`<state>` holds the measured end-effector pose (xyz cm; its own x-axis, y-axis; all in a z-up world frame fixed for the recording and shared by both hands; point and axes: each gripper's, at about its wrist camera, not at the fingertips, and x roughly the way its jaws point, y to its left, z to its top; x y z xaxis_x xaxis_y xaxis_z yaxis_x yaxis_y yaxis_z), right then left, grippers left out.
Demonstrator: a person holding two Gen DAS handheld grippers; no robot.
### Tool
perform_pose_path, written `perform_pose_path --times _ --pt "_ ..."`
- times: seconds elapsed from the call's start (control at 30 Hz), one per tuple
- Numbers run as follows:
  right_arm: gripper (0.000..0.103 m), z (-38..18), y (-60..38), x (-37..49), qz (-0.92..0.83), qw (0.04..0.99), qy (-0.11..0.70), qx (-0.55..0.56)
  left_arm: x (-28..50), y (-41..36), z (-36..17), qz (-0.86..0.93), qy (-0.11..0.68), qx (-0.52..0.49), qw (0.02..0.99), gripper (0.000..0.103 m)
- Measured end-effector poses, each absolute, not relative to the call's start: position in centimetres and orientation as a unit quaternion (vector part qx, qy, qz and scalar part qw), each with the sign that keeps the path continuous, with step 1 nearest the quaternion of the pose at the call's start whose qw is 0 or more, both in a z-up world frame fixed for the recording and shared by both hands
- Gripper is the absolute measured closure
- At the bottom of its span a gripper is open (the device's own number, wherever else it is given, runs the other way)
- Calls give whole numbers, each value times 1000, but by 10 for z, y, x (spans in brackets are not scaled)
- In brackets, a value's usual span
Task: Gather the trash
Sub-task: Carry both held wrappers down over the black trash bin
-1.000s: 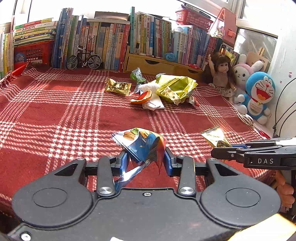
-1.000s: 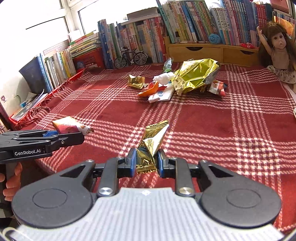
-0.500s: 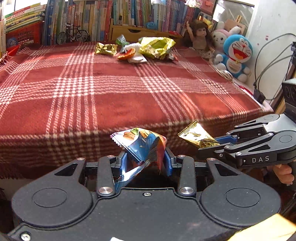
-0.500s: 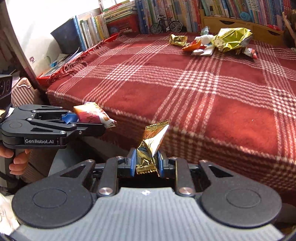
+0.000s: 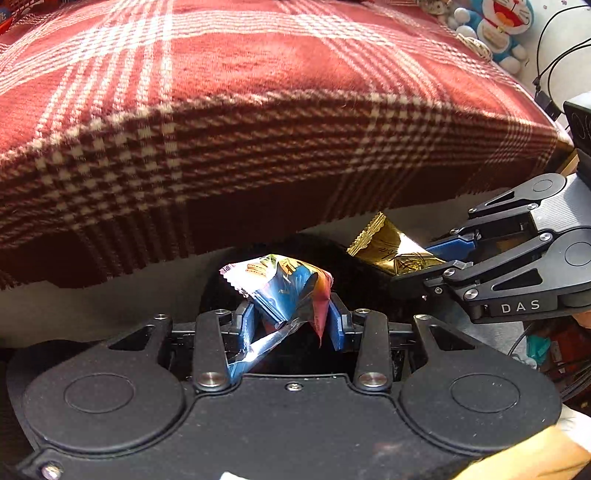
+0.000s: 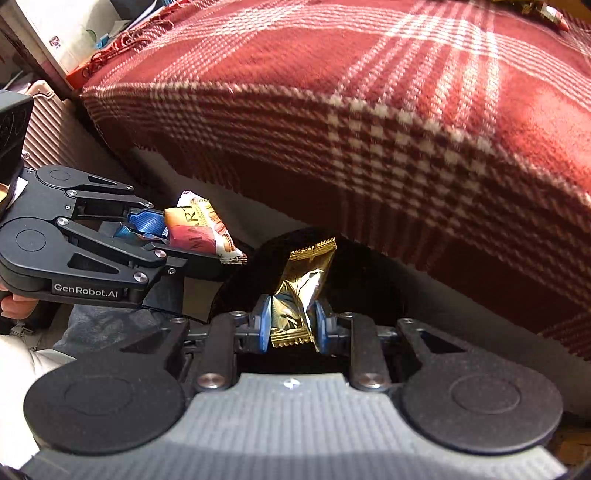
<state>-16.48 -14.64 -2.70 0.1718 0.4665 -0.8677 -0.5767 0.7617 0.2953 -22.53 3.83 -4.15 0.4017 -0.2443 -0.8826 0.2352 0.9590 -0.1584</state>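
My left gripper (image 5: pixel 291 321) is shut on a crumpled blue and orange snack wrapper (image 5: pixel 284 288), which also shows at the left of the right wrist view (image 6: pixel 201 230). My right gripper (image 6: pixel 290 325) is shut on a gold foil wrapper (image 6: pixel 301 291), seen too at the right of the left wrist view (image 5: pixel 391 251). Both grippers point steeply down past the bed's front edge, over a dark black opening (image 6: pixel 266 254) below them; what it belongs to I cannot tell. Each gripper shows in the other's view: the right (image 5: pixel 439 267), the left (image 6: pixel 181 240).
The red plaid blanket (image 5: pixel 258 110) hangs over the bed edge just ahead. Plush toys (image 5: pixel 506 26) and black cables (image 5: pixel 550 74) stand at the far right. A pink ribbed suitcase (image 6: pixel 48 125) stands at the left. A person's fingers (image 6: pixel 14 306) hold the left gripper's handle.
Both grippers have pulled back off the bed and tilted downward, still holding their wrappers. The bed's top with its trash pile has slid out of view; the dark opening below has appeared.
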Motion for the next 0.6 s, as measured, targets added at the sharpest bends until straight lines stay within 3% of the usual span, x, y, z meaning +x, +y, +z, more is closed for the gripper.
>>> perform_pose_path --times 0.6 --pt "71 -71 -135 -167 336 725 599 -55 -203 29 -119 -114 622 -9 775 66"
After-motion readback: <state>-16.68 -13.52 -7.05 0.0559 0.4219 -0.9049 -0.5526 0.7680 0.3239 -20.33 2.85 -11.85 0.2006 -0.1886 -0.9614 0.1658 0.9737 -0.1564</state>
